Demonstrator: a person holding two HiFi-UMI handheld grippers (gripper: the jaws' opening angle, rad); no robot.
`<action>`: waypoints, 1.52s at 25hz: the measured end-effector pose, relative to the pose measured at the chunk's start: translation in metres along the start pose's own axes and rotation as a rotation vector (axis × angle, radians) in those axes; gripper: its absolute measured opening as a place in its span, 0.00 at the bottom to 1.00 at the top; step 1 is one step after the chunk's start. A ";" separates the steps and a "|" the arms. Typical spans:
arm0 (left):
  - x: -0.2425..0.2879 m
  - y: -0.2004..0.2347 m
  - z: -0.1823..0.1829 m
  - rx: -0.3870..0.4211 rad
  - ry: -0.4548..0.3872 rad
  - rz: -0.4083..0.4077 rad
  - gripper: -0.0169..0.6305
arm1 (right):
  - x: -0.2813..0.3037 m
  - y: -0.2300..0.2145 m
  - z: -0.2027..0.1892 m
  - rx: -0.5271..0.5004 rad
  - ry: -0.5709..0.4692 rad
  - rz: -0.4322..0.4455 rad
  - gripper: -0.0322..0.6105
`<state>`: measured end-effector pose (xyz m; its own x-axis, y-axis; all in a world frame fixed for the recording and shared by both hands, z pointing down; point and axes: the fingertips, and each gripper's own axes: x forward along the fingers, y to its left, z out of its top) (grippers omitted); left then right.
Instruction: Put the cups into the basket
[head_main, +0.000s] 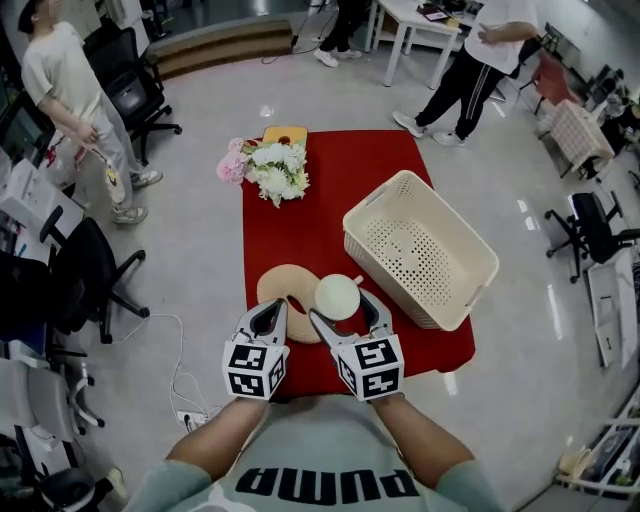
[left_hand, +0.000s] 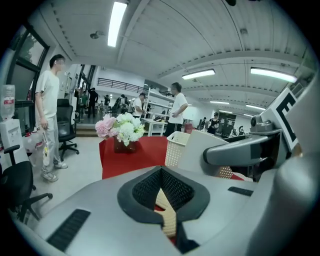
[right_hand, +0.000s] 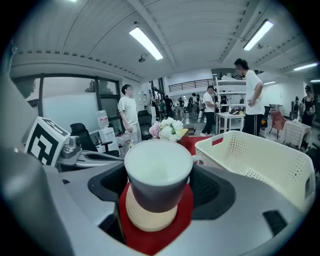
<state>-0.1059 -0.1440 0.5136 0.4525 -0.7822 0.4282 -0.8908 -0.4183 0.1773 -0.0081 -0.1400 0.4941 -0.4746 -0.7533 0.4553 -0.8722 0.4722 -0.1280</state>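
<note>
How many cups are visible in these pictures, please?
1. The white cup is between the jaws of the right gripper, over a woven mat. The basket shows none inside.

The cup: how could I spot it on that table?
On the red cloth, look at the near edge, left of the big perforated basket. There a woven mat carries the cup, between the right gripper's jaws. It is the only cup in sight: white inside, with a small handle.
</note>
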 end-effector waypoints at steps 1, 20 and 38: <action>0.003 -0.007 0.004 0.007 -0.004 -0.014 0.03 | -0.006 -0.005 0.003 0.005 -0.006 -0.010 0.65; 0.055 -0.117 0.063 0.095 -0.062 -0.210 0.03 | -0.088 -0.133 0.039 0.091 -0.071 -0.279 0.65; 0.100 -0.155 0.065 0.118 -0.027 -0.240 0.03 | -0.086 -0.244 0.016 0.181 0.007 -0.459 0.65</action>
<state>0.0807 -0.1874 0.4715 0.6528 -0.6652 0.3623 -0.7474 -0.6434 0.1655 0.2441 -0.1977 0.4723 -0.0361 -0.8615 0.5065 -0.9980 0.0045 -0.0636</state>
